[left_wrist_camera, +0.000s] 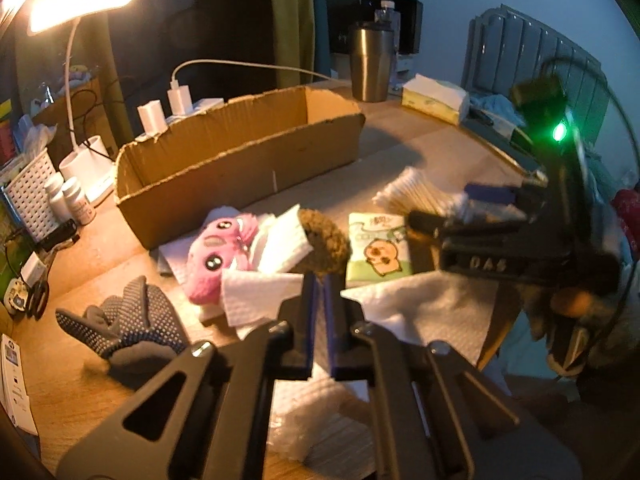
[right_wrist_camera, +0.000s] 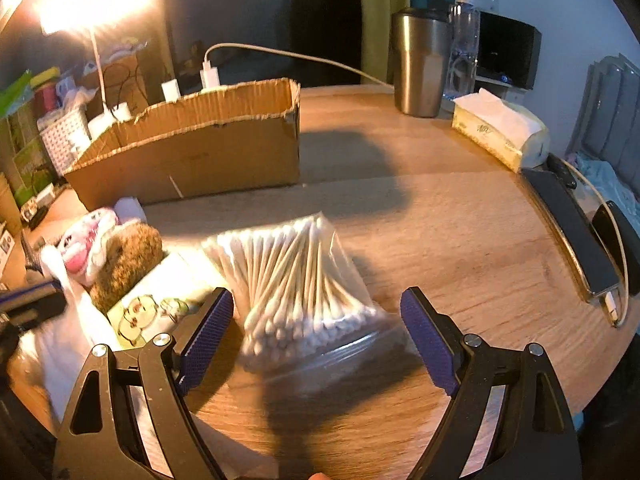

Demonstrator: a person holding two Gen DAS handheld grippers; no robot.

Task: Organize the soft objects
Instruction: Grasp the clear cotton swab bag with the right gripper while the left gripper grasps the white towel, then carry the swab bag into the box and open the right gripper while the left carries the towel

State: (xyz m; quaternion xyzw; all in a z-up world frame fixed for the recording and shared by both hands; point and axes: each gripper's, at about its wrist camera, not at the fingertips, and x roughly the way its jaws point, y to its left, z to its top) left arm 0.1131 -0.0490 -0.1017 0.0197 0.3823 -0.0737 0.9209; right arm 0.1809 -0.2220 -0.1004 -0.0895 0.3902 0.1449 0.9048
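Sorting soft things into a container is the step we judge to be in hand, with both tools just reaching their first items. We take the open cardboard box [left_wrist_camera: 240,152] as our landmark; it is the largest thing on the wooden tabletop [right_wrist_camera: 460,240] and stands toward the far side, under a bright desk lamp.

Nearer to us than the box lies a heap of soft clutter: white paper towels [left_wrist_camera: 420,304], a grey dotted glove [left_wrist_camera: 128,320] off to the left, a pink plush toy [left_wrist_camera: 218,258], a brown fuzzy ball [left_wrist_camera: 324,248] and a cartoon-printed tissue pack [left_wrist_camera: 378,250].

Our left hand-held gripper [left_wrist_camera: 320,320] has its blue pads pressed together. They sit at the near edge of the brown fuzzy ball, over the paper towels; we cannot tell whether they pinch the ball, a towel edge, or nothing.

To the right of the heap, also on the near side of the box, lies a clear bag of cotton swabs [right_wrist_camera: 296,280]. Our right hand-held gripper [right_wrist_camera: 316,328] is spread wide, one pad on either side of the bag's near end, and not pressing it.

Next, in our judgement, the right pads must close gently on the slippery bag, then lift and carry it over the box's torn rim.
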